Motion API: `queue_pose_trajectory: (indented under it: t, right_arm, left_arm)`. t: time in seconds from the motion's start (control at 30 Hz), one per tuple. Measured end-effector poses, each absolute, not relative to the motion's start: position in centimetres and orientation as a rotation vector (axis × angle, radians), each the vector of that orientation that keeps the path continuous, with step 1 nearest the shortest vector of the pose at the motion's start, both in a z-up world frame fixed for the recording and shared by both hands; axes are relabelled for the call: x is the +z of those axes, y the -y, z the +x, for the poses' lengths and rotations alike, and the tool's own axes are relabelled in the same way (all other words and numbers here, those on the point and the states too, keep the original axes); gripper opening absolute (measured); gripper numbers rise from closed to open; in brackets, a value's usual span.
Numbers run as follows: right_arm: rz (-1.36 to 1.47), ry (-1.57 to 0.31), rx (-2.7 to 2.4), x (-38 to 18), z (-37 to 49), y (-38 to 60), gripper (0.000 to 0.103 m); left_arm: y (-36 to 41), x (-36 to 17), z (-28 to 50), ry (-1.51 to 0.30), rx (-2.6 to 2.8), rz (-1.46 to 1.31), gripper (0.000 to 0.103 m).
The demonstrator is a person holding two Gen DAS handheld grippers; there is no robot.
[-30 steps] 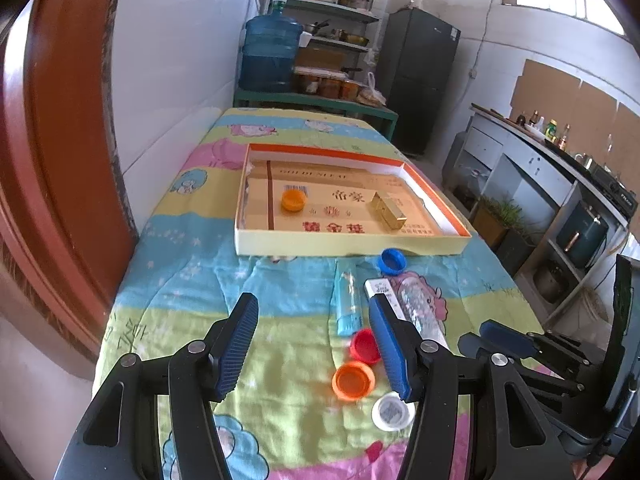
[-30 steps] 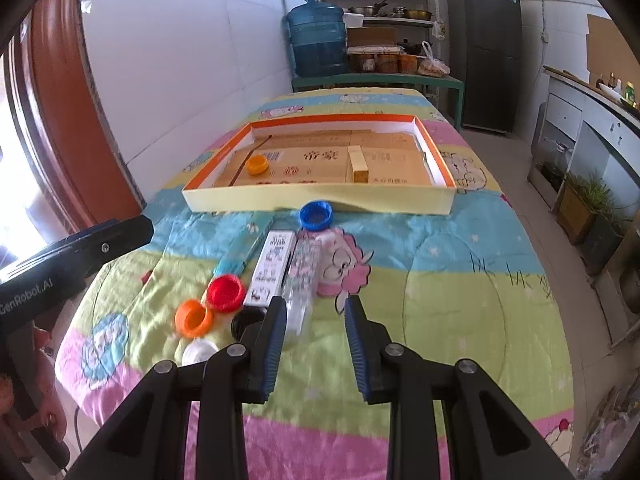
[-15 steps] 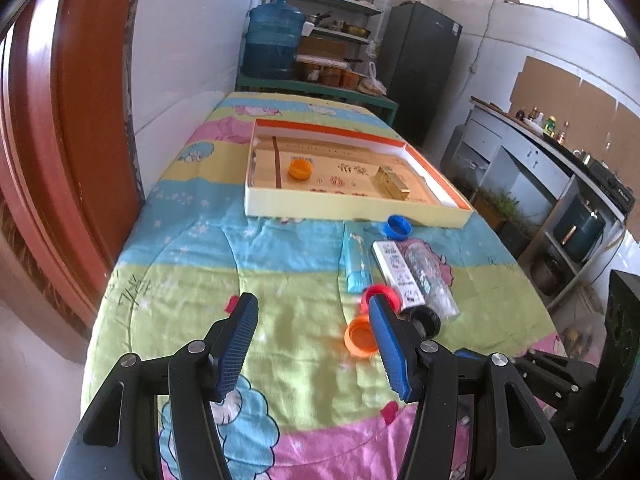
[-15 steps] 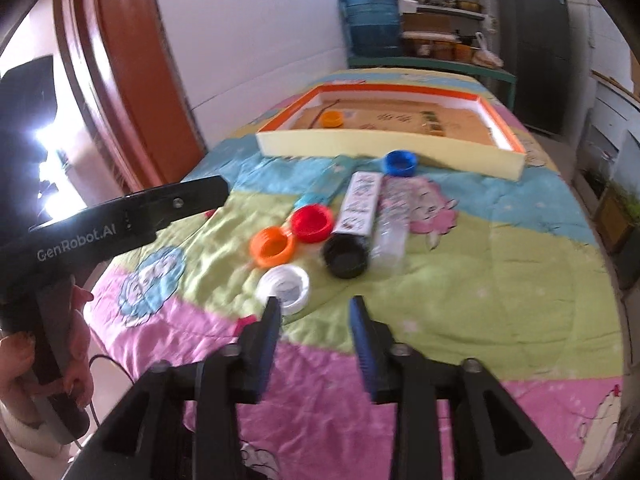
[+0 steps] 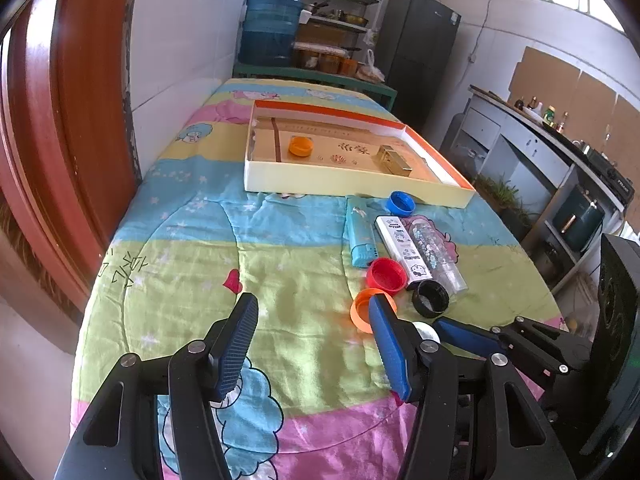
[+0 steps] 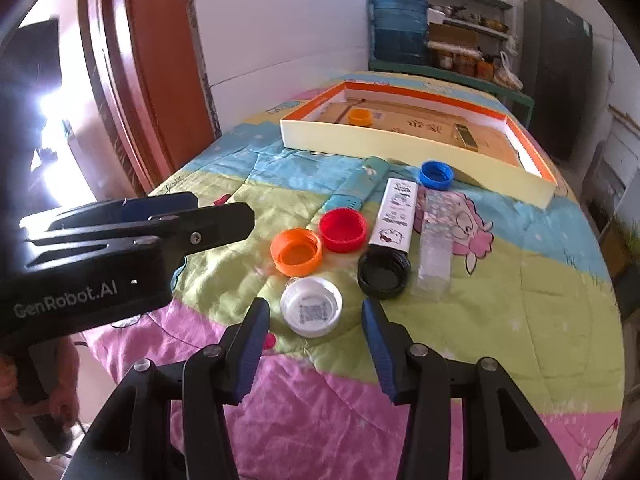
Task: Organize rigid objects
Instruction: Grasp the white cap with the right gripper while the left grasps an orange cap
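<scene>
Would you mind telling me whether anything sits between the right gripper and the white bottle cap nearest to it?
Nothing visible does. The right gripper is open and empty, and the round white plastic bottle cap lies on the quilt just ahead of its fingers, roughly centred between them. The black cap and orange cap sit farther away, off that line.
</scene>
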State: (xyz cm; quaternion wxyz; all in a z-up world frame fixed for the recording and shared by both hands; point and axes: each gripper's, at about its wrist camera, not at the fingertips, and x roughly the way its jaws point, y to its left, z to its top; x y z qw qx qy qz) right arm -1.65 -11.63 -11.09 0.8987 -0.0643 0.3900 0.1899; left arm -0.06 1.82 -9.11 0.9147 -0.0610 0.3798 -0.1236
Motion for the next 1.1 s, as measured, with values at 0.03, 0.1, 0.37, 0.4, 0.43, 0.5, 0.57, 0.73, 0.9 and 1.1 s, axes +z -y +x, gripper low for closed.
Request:
queue_pose_trajectory:
  t: [0.03, 0.1, 0.37, 0.4, 0.43, 0.5, 0.57, 0.73, 0.9, 1.1]
  right_arm:
    - [-0.141, -0.806, 0.392, -11.1, -1.7, 11.5, 0.047]
    - [-0.156, -0.801, 0.382, -11.2, -1.7, 11.5, 0.032]
    - [-0.081, -0.821, 0.385, -11.0, -2.4, 13.9, 0.03]
    - [-0.075, -0.823, 0.381, -11.0, -2.5, 14.2, 0.03]
    - [-0.065, -0.824, 0.376, -11.0, -2.7, 14.6, 0.03]
    - [-0.055, -0.825, 0.366, -10.9, -3.0, 15.2, 0.03]
    - [-0.046, -0.827, 0.358, -10.9, -3.1, 15.6, 0.03]
    - [-0.035, -0.827, 0.356, -11.0, -3.2, 15.9, 0.03]
    - [-0.032, -0.827, 0.357, -11.0, -3.1, 15.9, 0.03]
    - [-0.022, -0.829, 0.357, -11.0, -3.0, 15.8, 0.03]
  left_arm:
    - [-1.7, -9.1, 0.0, -0.783, -0.259, -0.125, 0.059]
    - [-1.6, -9.2, 0.0, -0.788, -0.271, -0.121, 0.059]
    - [0.8, -9.8, 0.5, -0.82, -0.362, -0.069, 0.059]
    - [1.1, -10.0, 0.6, -0.826, -0.366, -0.06, 0.059]
    - [1.4, -10.2, 0.8, -0.832, -0.368, -0.049, 0.059]
    - [1.9, -10.6, 1.1, -0.842, -0.368, -0.04, 0.059]
    - [2.3, -11.0, 1.6, -0.857, -0.372, -0.033, 0.059]
    - [3.0, -11.6, 2.0, -0.86, -0.364, -0.005, 0.059]
    - [3.2, -11.8, 2.1, -0.841, -0.354, 0.014, 0.053]
    - [2.3, -11.7, 2.3, -0.839, -0.343, -0.016, 0.031]
